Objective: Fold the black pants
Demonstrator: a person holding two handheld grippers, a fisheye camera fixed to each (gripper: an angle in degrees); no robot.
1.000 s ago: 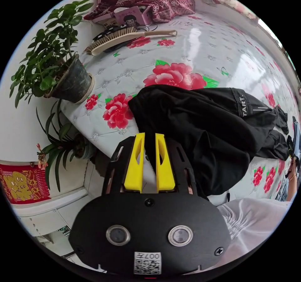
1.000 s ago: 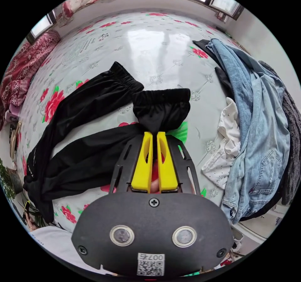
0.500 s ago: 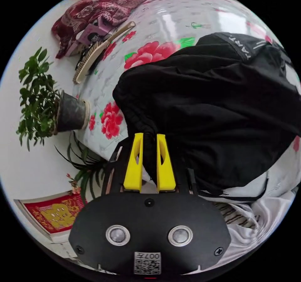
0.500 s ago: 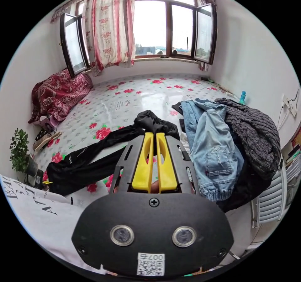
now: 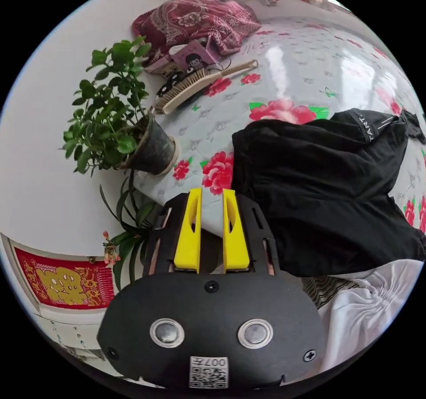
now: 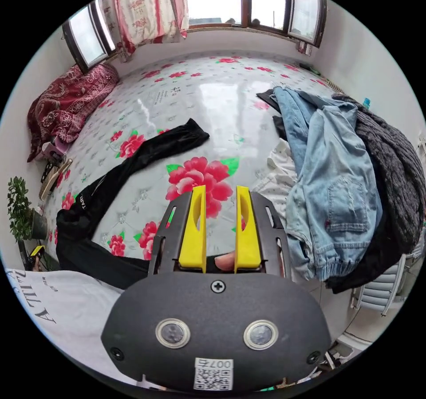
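I see my left hand-held gripper (image 5: 211,191) and right hand-held gripper (image 6: 220,189) both with jaws apart, gripping nothing, while the black pants (image 6: 133,164) lie stretched across the flowered bed (image 6: 213,93), beside a clothes pile (image 6: 341,181).

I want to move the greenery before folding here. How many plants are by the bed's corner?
2: a leafy potted plant standing on the bed's corner, and a long-leaved plant just below it, off the edge. Others may be hidden.

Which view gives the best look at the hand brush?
The left gripper view: the hand brush lies whole, bristles and handle plain, near the potted plant. In the right gripper view it is small at the rim.
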